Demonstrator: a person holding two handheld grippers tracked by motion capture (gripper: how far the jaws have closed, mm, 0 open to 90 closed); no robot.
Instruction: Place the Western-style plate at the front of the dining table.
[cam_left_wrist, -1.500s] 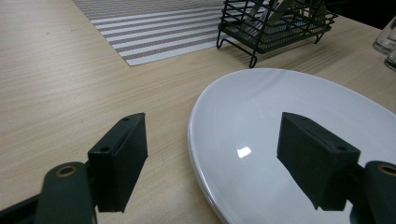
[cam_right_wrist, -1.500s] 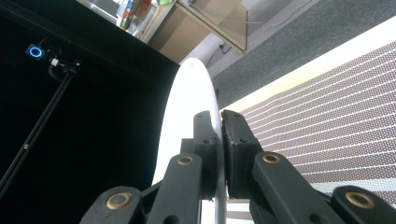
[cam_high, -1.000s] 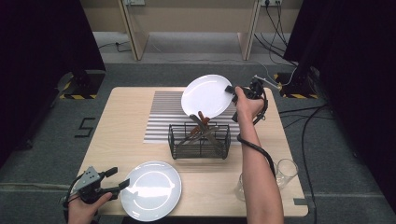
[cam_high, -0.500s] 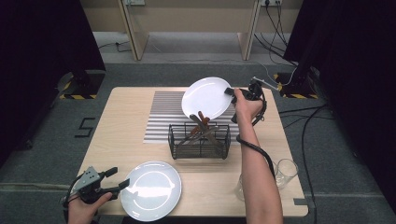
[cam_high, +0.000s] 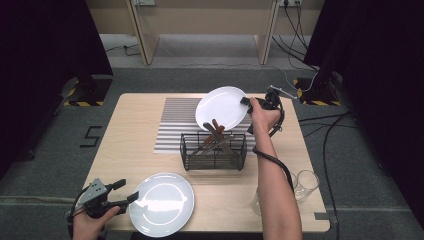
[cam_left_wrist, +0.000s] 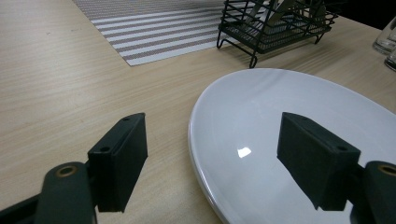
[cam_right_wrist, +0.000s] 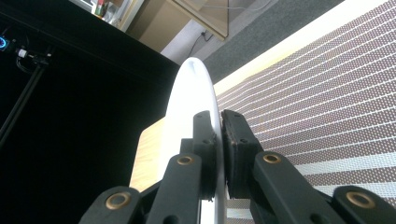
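Right tongs (cam_high: 246, 101) pinch the far plate (cam_high: 221, 107) by its rim, tilted above the basket (cam_high: 213, 150) — clear of the cutlery. Left tongs (cam_high: 127, 191) gape around the near plate (cam_high: 161, 204), flat on the desk (cam_high: 130, 140) — ready to grip.

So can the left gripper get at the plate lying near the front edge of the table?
Probably yes. The left gripper has its jaws open and straddling the rim of the flat plate, with bare table under it and nothing between.
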